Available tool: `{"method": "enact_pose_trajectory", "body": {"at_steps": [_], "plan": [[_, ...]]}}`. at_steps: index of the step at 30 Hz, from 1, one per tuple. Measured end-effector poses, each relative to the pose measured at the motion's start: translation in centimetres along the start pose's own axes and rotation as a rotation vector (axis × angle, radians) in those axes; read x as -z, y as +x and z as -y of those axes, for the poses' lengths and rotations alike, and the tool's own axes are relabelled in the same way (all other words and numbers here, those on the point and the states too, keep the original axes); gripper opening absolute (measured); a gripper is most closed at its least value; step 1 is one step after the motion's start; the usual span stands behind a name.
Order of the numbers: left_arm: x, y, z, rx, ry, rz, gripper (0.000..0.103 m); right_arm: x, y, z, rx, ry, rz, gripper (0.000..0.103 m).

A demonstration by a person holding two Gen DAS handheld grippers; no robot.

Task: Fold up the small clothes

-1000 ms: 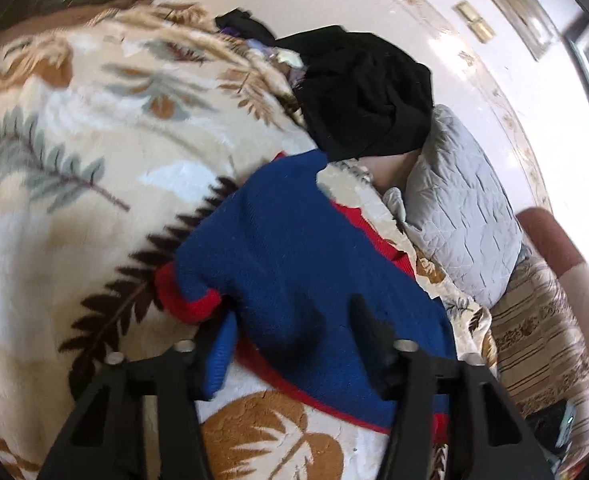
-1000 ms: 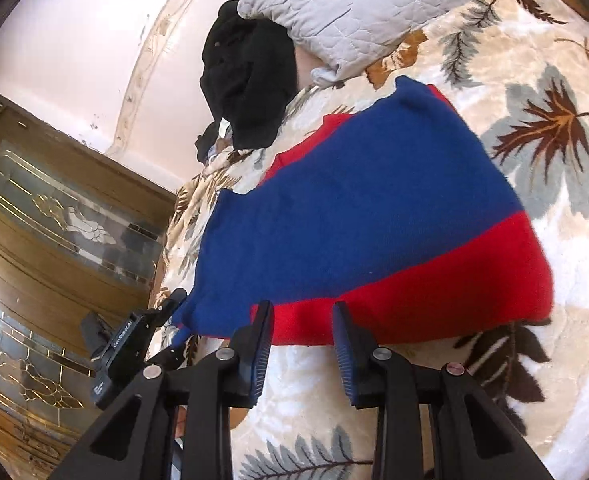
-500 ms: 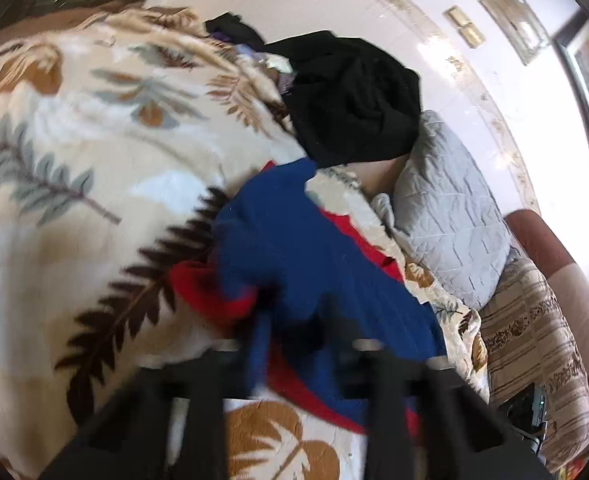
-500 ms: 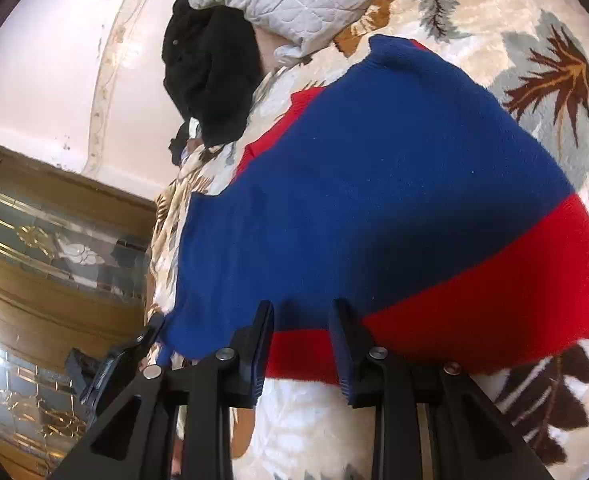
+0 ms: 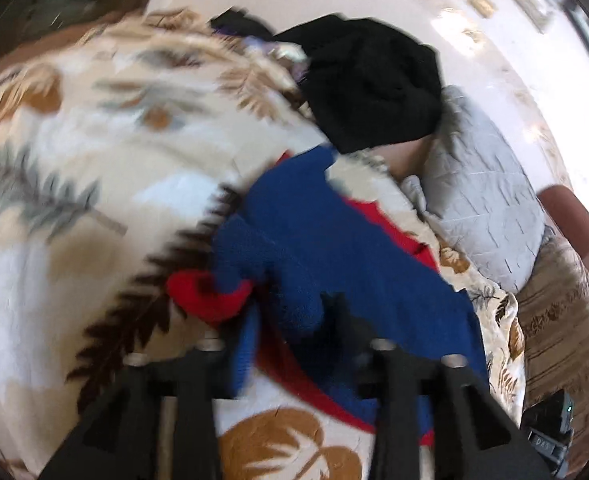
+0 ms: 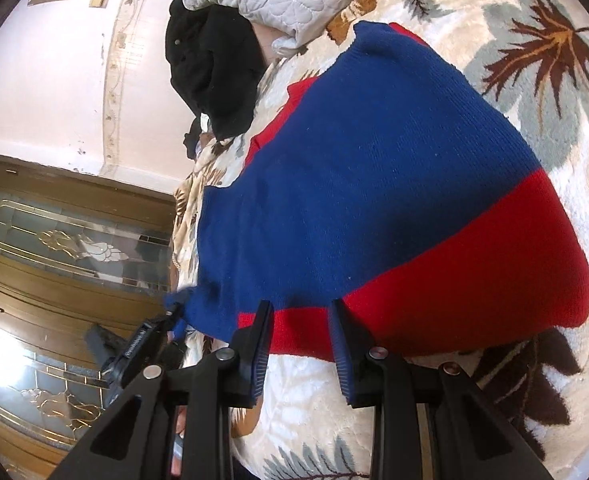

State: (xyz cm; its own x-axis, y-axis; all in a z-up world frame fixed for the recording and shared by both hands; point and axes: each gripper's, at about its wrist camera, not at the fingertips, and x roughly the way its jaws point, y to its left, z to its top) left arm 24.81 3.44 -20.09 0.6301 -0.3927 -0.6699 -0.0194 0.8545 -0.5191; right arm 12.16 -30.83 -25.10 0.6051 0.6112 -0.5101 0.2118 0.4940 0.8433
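A small blue knit sweater (image 6: pixel 366 168) with a red hem band (image 6: pixel 474 280) and red sleeve cuff (image 5: pixel 210 296) lies on a leaf-patterned blanket (image 6: pixel 534 40). In the left wrist view my left gripper (image 5: pixel 290 328) is shut on bunched blue sleeve fabric (image 5: pixel 294 300), lifting it beside the red cuff; the view is blurred. My left gripper also shows in the right wrist view (image 6: pixel 162 324), holding the blue corner. My right gripper (image 6: pixel 300 320) is open, its fingers straddling the red hem edge without pinching it.
A black garment pile (image 5: pixel 370 84) and a grey quilted pillow (image 5: pixel 486 204) lie at the bed's head by the wall. A striped sofa cushion (image 5: pixel 562 312) is at the right. A wooden glass-panelled door (image 6: pixel 66 248) stands beyond the bed edge.
My left gripper closed on the sleeve and pulled it up, bunching the blue fabric. My right gripper moved forward until its open fingers reached the red hem.
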Motion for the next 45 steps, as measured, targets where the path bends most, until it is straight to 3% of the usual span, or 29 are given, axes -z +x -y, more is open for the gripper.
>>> {"method": "enact_pose_trajectory", "body": {"at_steps": [2,5,6,7,8,10,12,20,23,29,30,31,32,34,36,38,41,45], "plan": [[0.0,0.0,0.2,0.010,0.000,-0.004,0.061,-0.1,0.1,0.0,-0.007,-0.006,-0.003,0.032],[-0.2,0.3,0.2,0.020,-0.039,0.001,0.060,-0.2,0.1,0.3,-0.024,0.002,-0.010,0.032],[-0.3,0.5,-0.1,0.016,-0.067,0.003,0.053,-0.2,0.0,0.3,-0.029,-0.001,-0.014,0.032],[-0.4,0.7,-0.2,0.001,-0.085,0.003,0.026,-0.2,-0.1,0.4,-0.032,-0.002,-0.018,0.032],[-0.7,1.0,-0.2,-0.015,-0.095,-0.003,0.020,-0.2,-0.1,0.4,-0.036,0.000,-0.020,0.032],[-0.9,0.8,0.8,-0.029,-0.062,0.014,0.017,-0.3,-0.8,0.4,-0.038,-0.002,-0.018,0.032],[-0.8,0.2,3.3,-0.053,0.060,0.050,0.016,-0.5,-1.7,0.5,-0.039,-0.008,0.002,0.032],[1.6,-2.1,14.3,0.008,0.506,0.109,0.014,-2.5,-7.1,2.3,-0.087,0.040,0.137,0.034],[4.5,-1.7,18.1,0.039,0.678,0.084,0.014,-3.5,-8.8,2.7,-0.135,0.074,0.185,0.034],[11.3,1.9,21.9,0.115,0.907,-0.079,0.016,-6.5,-9.7,3.2,-0.207,0.152,0.219,0.035],[12.0,2.4,21.8,0.113,0.923,-0.112,0.016,-7.2,-9.3,3.3,-0.204,0.169,0.211,0.038],[12.5,2.5,21.7,0.118,0.934,-0.137,0.019,-7.7,-8.9,3.6,-0.197,0.192,0.197,0.057],[12.7,2.0,21.3,0.136,0.949,-0.137,0.030,-8.1,-8.4,3.9,-0.200,0.218,0.186,0.081],[12.6,-0.3,20.6,0.229,0.998,-0.118,0.043,-9.2,-6.7,4.5,-0.224,0.266,0.145,0.083],[12.0,-3.3,19.4,0.318,1.034,-0.072,0.049,-10.1,-5.0,4.3,-0.205,0.253,0.091,0.083],[10.6,-5.6,17.6,0.373,1.020,-0.018,0.057,-10.8,-3.1,3.4,-0.172,0.213,0.040,0.083],[7.1,-6.8,14.5,0.397,0.902,0.021,0.058,-11.5,-0.5,1.8,-0.101,0.130,-0.011,0.083],[3.4,-4.3,10.0,0.331,0.668,-0.032,0.058,-12.5,3.2,0.5,-0.013,0.068,-0.082,0.083]]}}
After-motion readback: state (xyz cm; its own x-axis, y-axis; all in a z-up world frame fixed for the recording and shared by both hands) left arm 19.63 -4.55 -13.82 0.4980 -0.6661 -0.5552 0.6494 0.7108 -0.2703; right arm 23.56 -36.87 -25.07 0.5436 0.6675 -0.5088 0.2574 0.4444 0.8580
